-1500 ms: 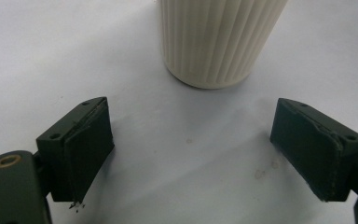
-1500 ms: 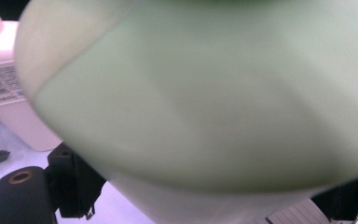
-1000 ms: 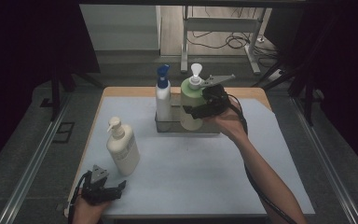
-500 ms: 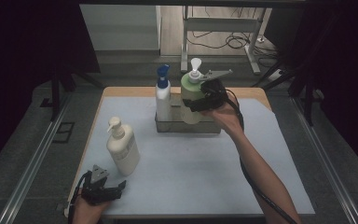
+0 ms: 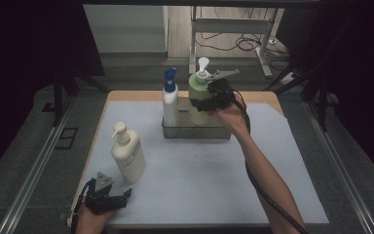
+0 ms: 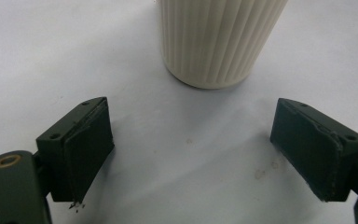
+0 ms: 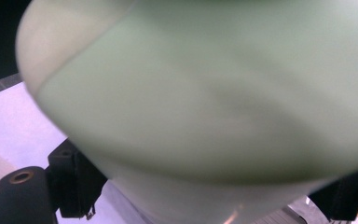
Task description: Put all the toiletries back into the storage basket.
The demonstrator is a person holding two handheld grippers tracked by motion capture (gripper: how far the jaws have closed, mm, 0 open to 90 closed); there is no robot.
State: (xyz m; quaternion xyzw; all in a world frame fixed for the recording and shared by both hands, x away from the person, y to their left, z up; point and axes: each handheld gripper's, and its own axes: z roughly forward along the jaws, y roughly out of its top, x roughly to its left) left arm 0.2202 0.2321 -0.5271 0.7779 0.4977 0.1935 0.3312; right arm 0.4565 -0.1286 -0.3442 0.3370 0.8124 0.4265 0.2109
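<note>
Standing in a shallow grey rectangular tray at the far middle of the table are two pump bottles: a slim white one with a blue pump head and, just beside it, a fat, smooth, pale green bottle with a white pump. The right gripper reaches in from the right on an outstretched forearm, held roughly level with its cable trailing back along the arm, and its black jaws stand wide on either side of the green bottle's rounded body. In the right gripper view that body bulges glossy and blurred between the two jaws, which clasp it at its flanks. A cream bottle with a matching pump stands alone on the pale table cover at the near left; its lower wall is finely ribbed with vertical grooves. The left gripper rests low at the table's near left edge in the person's hand, pointing toward the cream bottle, its flat dark pads spread wide apart with nothing between them, the bottle just beyond the tips.
</note>
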